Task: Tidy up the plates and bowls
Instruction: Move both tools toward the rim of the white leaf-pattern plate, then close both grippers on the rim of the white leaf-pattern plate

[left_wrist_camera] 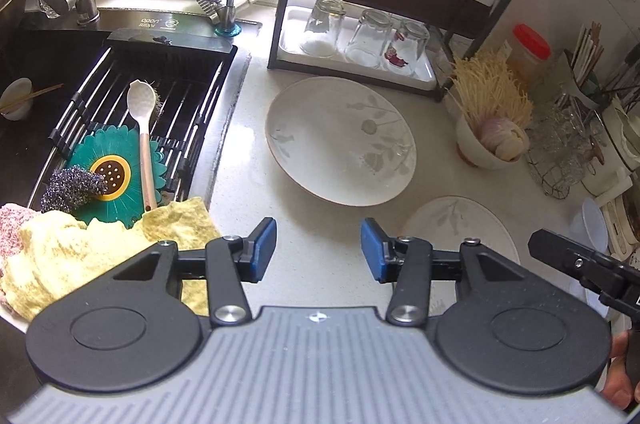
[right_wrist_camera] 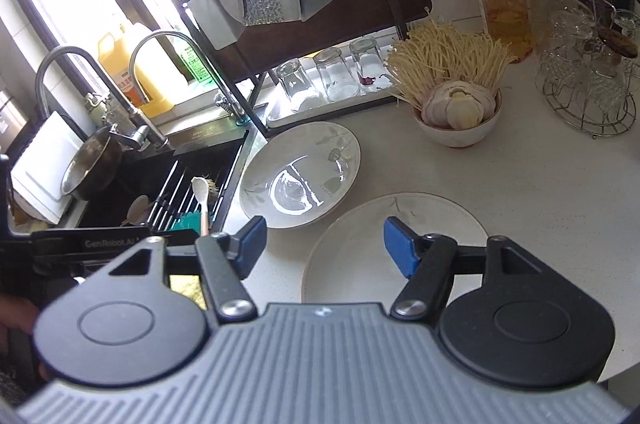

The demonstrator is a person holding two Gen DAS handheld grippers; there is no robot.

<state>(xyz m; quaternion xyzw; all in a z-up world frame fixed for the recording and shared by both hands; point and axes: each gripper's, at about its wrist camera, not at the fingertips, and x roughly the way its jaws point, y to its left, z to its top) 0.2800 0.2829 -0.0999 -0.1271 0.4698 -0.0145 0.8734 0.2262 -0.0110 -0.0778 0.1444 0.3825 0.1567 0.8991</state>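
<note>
A deep white plate with a grey leaf pattern [left_wrist_camera: 340,139] lies on the pale counter next to the sink; it also shows in the right wrist view [right_wrist_camera: 300,175]. A flatter white leaf-pattern plate [left_wrist_camera: 456,224] lies nearer, to its right; it also shows in the right wrist view [right_wrist_camera: 360,256]. My left gripper [left_wrist_camera: 318,250] is open and empty above the counter, short of the deep plate. My right gripper [right_wrist_camera: 324,246] is open and empty, its right finger over the flat plate's near part. A white bowl [right_wrist_camera: 456,131] with garlic and dry noodles stands behind the plates.
The black sink [left_wrist_camera: 120,95] at left holds a rack, a white spoon [left_wrist_camera: 142,127], a green mat, scourers and yellow cloths. A dark dish rack [left_wrist_camera: 360,35] with three upturned glasses stands behind. A red-lidded jar [right_wrist_camera: 504,11], a wire glass holder [right_wrist_camera: 588,87] and chopsticks stand at right.
</note>
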